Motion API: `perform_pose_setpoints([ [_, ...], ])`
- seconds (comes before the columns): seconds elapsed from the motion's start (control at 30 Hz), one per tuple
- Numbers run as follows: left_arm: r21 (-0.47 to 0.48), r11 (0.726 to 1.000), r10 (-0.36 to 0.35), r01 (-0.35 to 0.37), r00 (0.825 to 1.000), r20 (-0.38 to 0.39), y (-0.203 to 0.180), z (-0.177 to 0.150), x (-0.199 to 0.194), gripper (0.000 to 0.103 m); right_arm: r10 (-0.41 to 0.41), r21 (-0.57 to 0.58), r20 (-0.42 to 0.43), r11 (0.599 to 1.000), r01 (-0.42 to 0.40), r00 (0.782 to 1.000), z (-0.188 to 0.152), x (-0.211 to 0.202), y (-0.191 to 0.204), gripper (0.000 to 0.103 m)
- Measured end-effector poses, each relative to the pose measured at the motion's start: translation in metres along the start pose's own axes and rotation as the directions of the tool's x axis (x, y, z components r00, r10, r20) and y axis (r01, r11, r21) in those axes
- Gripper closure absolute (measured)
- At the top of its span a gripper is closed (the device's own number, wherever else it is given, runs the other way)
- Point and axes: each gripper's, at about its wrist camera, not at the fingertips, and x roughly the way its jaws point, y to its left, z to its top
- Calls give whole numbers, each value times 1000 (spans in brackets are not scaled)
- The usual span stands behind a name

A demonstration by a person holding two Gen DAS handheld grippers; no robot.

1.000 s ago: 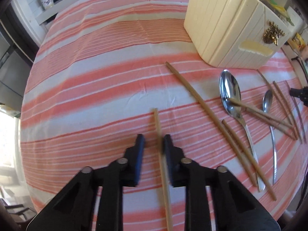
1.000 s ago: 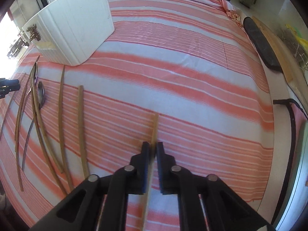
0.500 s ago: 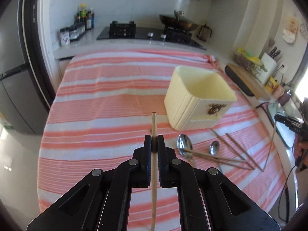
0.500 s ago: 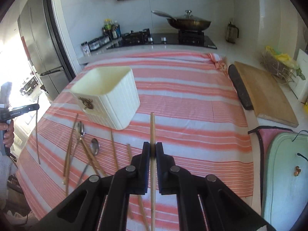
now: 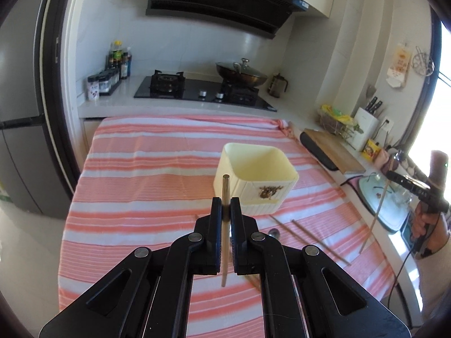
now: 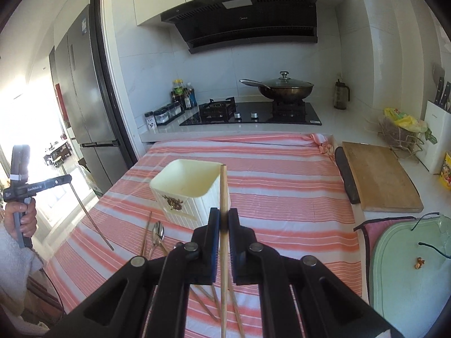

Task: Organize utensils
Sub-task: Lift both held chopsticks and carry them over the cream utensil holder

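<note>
I hold 1 chopstick [image 5: 225,219] in each clamped gripper [image 5: 226,208], above the holder [image 5: 255,180]. I tilt each tip downward over its opening before releasing.

Bright window glare, dark warped fisheye edges

A second ago both grippers were low over the striped table [image 5: 135,186], each at a chopstick lying on the cloth. Now the left gripper [image 5: 226,207] and right gripper [image 6: 223,219] are raised, each carrying its chopstick [image 5: 224,233] [image 6: 223,253] clear of the table, and the cream container [image 5: 255,180] sits farther below and ahead.
</note>
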Motion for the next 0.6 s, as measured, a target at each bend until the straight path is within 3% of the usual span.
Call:
perform_pose_setpoints([
  [0.27,54,998,-26,23,998,55,-22,24,-22,99,31,8,89,999,-31,996,15,-2,-1,97],
  [0.47,75,995,-76,64,983,166,-45,86,-40,99,59,-18,201,998,-57,978,59,8,14,97],
  [0.6,110,993,-59,31,963,263,-67,127,-33,99,91,-57,308,995,-77,947,98,24,35,97],
])
